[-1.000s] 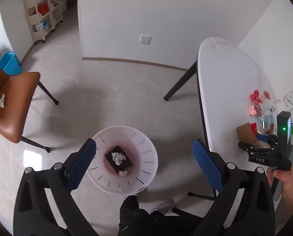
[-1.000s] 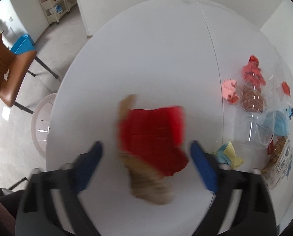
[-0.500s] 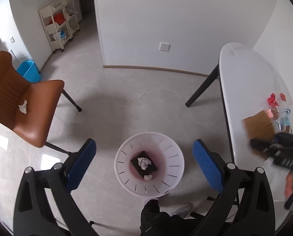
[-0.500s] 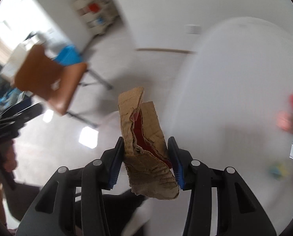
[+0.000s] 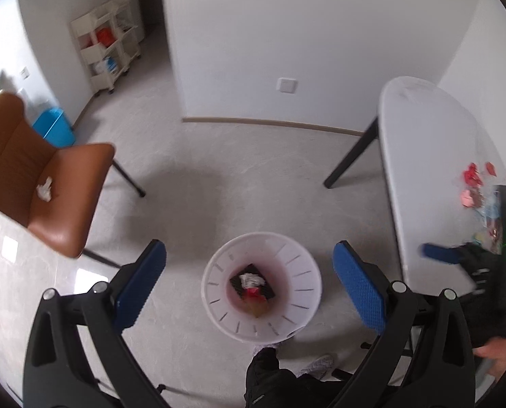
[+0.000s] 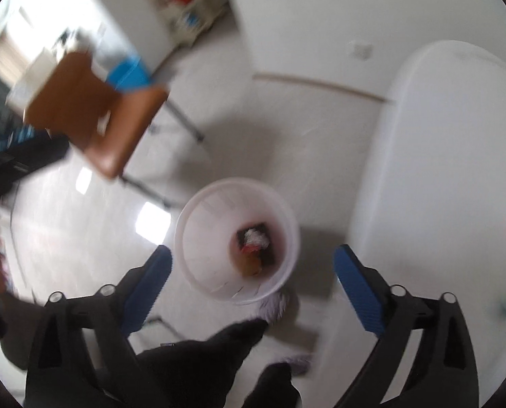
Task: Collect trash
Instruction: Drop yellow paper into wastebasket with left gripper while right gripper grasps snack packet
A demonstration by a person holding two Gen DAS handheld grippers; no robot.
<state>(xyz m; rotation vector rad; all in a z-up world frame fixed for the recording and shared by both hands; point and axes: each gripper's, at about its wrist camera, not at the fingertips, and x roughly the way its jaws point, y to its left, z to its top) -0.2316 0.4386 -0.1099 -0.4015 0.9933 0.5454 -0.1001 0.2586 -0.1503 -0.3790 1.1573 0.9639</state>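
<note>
A white plastic trash bin [image 5: 219,295] stands on the floor below both grippers; it also shows in the right wrist view [image 6: 198,238]. Inside it lie white crumpled tissue [image 5: 251,280], a black piece and the brown-and-red cardboard scrap [image 5: 254,301], which also shows in the right wrist view [image 6: 249,261]. My left gripper [image 5: 249,282] is open and empty above the bin. My right gripper [image 6: 251,280] is open and empty above the bin. A white tissue [image 5: 44,188] lies on the brown chair [image 5: 45,183]. Red, pink and blue scraps [image 5: 473,183] lie on the white table [image 5: 429,156].
The table's black leg [image 5: 351,153] slants to the floor right of the bin. A blue bin [image 5: 54,129] and a cream shelf cart [image 5: 106,51] stand by the far wall. The person's legs and shoes [image 5: 286,374] are just behind the trash bin.
My right gripper swung from the table to above the bin and opened; the brown-and-red cardboard scrap dropped into the bin. The left gripper stayed open over the bin.
</note>
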